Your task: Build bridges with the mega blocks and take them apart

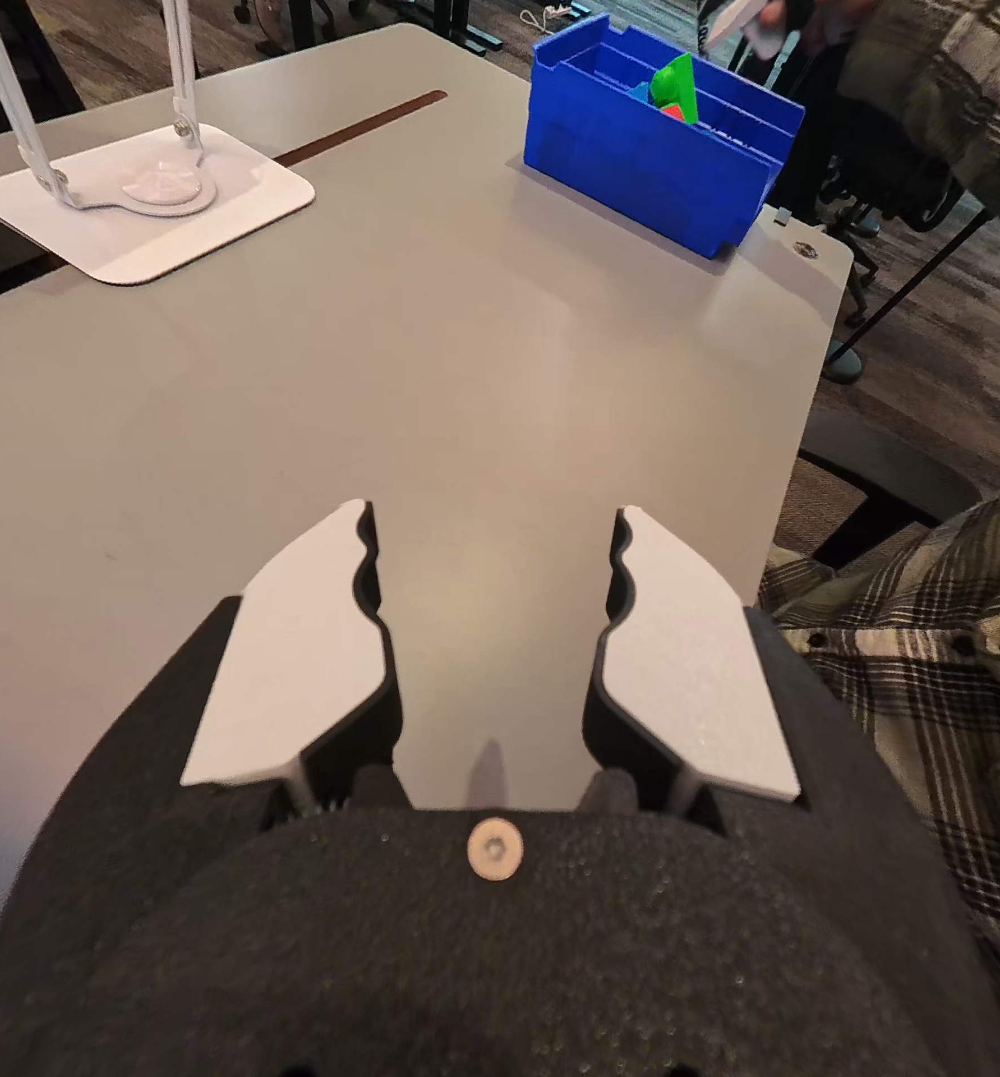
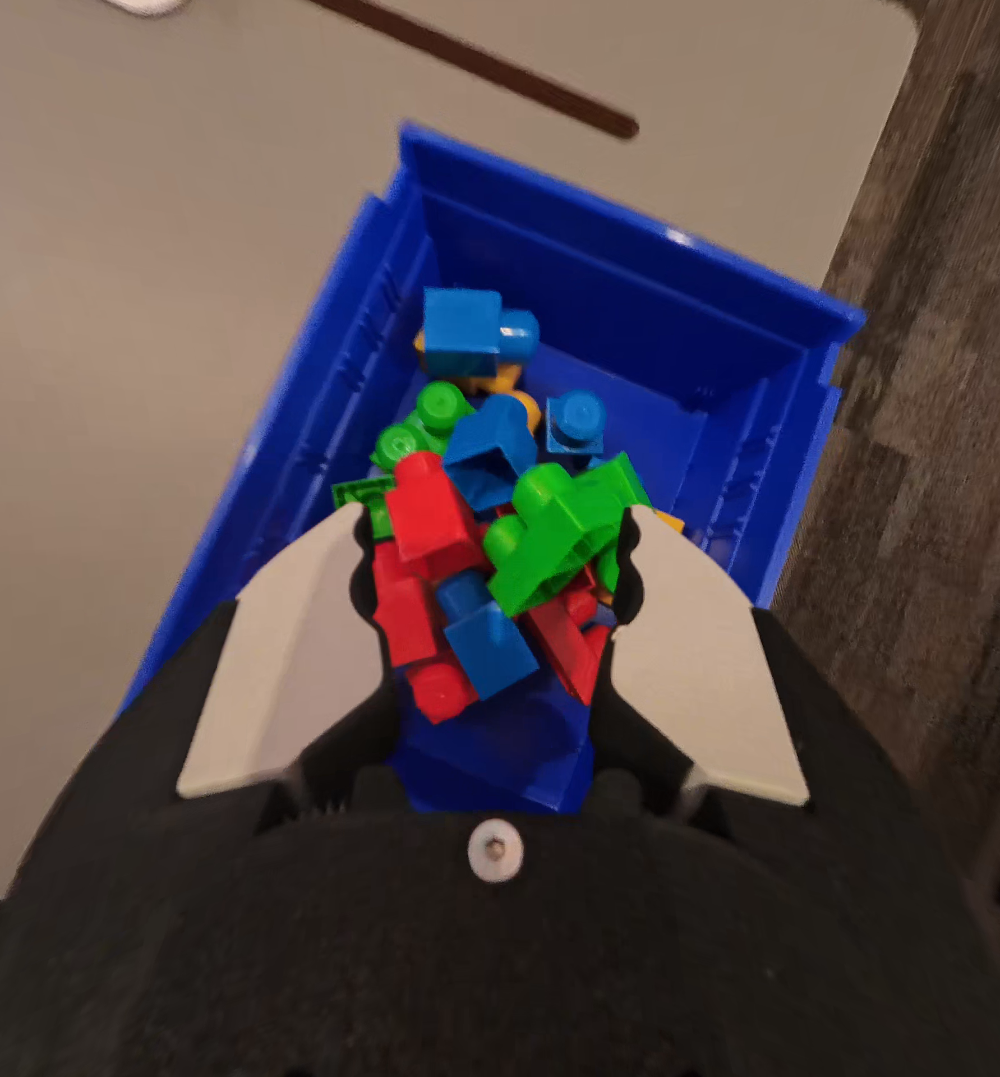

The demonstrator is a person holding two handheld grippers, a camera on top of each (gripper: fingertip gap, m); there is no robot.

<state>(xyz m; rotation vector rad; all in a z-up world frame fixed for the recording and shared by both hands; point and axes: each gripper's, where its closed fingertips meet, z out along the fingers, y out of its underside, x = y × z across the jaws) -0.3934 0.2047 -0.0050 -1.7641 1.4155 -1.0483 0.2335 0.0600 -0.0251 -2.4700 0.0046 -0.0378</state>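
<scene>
Two hand-held grippers are in play, both with fingers apart and holding nothing. The right hand-held gripper hangs over the blue bin at the bench's far right corner, its fingers straddling the heap of blocks. To pick well, I would single out the top green block, close across its flat sides, and lift straight up. Only the left view shows the left hand-held gripper above bare bench, a white stand base at the far left edge, and a plaid sleeve.
</scene>
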